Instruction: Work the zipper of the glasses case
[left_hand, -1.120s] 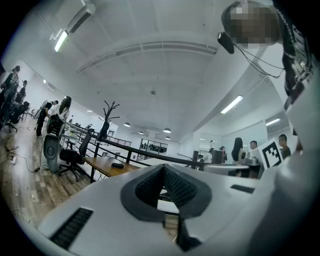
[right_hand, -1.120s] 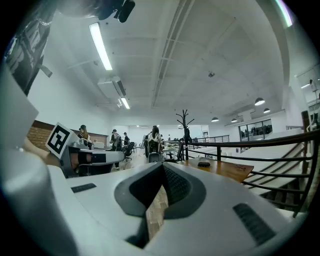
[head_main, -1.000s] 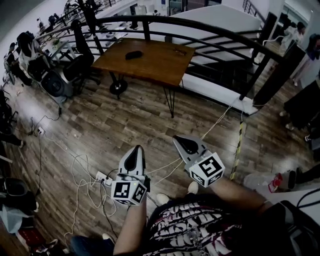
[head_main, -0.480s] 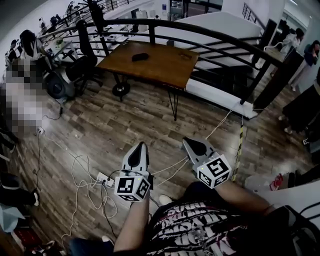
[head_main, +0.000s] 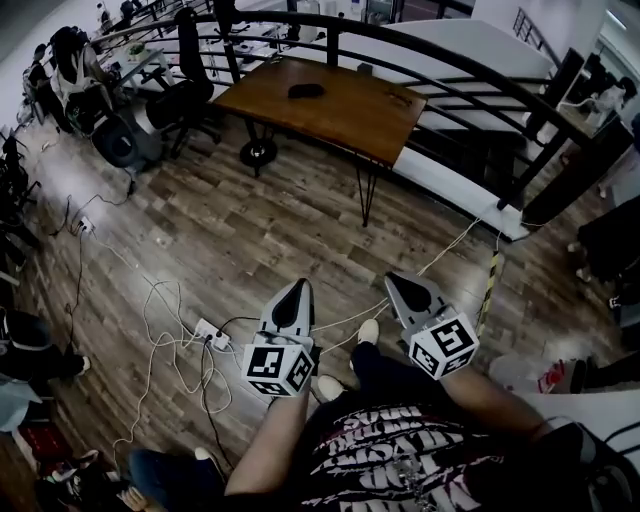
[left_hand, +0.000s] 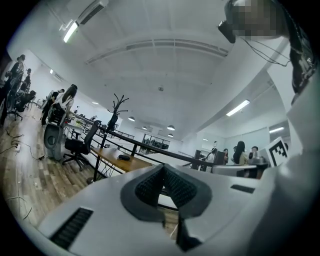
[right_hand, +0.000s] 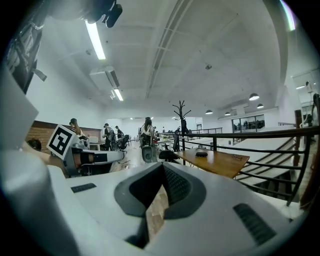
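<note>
Presently left gripper (head_main: 298, 288) and right gripper (head_main: 397, 283) — pressed together, empty — are far from case (head_main: 306, 91); cables (head_main: 160, 312) could trip the person.

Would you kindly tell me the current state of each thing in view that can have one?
left gripper: shut, empty, held over the floor.
right gripper: shut, empty, held over the floor.
glasses case: lying on the wooden table, untouched; zipper too far to read.
wooden table: standing by the railing.
office chair: upright beside the table.
power strip: on the floor, cables attached.
</note>
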